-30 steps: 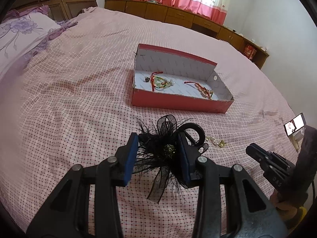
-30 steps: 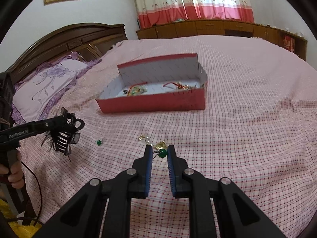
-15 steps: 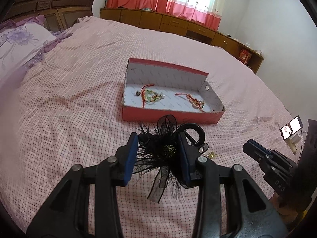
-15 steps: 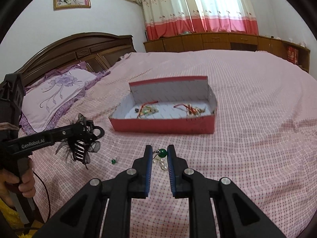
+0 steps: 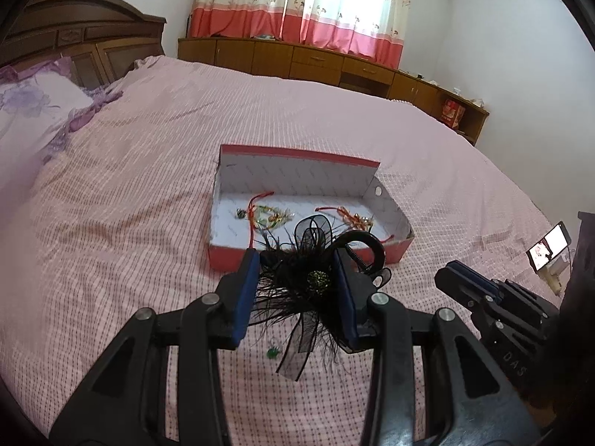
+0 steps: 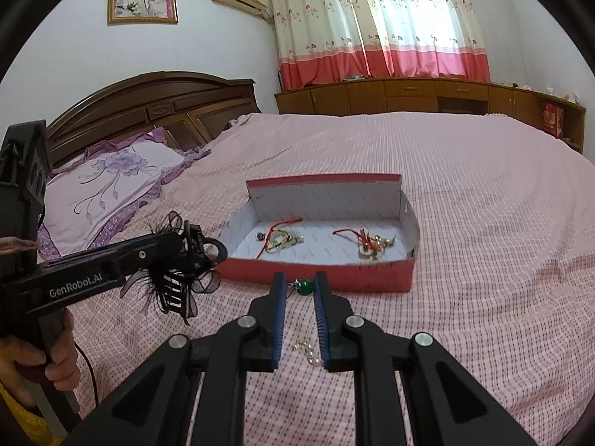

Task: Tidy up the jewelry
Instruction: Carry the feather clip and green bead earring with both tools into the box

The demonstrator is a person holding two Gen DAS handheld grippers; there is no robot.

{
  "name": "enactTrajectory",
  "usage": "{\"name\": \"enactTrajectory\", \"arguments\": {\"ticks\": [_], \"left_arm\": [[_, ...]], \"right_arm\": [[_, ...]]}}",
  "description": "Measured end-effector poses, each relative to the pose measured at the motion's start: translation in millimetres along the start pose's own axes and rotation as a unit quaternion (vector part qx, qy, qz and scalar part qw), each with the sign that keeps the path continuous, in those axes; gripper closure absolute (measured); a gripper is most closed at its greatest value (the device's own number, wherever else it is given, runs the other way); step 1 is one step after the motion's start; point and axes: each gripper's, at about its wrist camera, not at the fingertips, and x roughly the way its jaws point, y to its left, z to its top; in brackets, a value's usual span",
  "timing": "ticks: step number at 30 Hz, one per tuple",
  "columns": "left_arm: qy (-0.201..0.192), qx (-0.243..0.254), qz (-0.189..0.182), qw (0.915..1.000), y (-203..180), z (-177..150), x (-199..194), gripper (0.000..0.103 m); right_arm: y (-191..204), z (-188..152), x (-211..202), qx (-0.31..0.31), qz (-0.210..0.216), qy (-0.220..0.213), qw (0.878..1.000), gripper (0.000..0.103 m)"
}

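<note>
Since 1 s ago both grippers are seen lifted off the bedspread (image 6: 483, 223) & carried toward the red box (image 6: 334, 282); box now sits just ahead of both sets of tips, where earlier it lay well beyond.

L gripper (image 5: 297, 290): jaws part-closed, clamped on black feather hair clip (image 5: 316, 278); feathers & ribbon hang below the pads, clip's curved arm sticks out to the R of the R pad. Load is held clear of the bed, just short of box's near wall.

R gripper (image 6: 299, 293): jaws nearly closed, pinching a green bead pendant (image 6: 305, 287) at the tips; its thin gold chain (image 6: 308, 349) dangles under the pads. Near wall of box is directly ahead.

Box: lid flap upright at far side; two red-cord pieces already inside, one ahead-L (image 6: 280, 238), one ahead-R (image 6: 372, 241). A small green bead (image 5: 272, 353) is left on the bed below the L gripper.

Step judged: carry → drop into box. To be done well: tips to be raised enough that chain & trailing feathers clear the near wall; release to be made only once fully over the box floor, on a bare patch between the two cord pieces so nothing tangles. One gripper at a time is advised. Loose bead to be fetched after.
</note>
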Motion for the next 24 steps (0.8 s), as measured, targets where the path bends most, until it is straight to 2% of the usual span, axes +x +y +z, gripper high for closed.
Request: {"name": "enactTrajectory", "arguments": {"ticks": [12, 24], "left_arm": [[-0.023, 0.006, 0.003, 0.9997, -9, 22, 17, 0.071], [-0.067, 0.006, 0.022, 0.9975, -8, 40, 39, 0.071]], "right_arm": [[-2, 25, 15, -0.006, -0.005, -0.024, 1.0, 0.086], [-6, 52, 43, -0.009, -0.019, -0.049, 0.999, 0.086]]}}
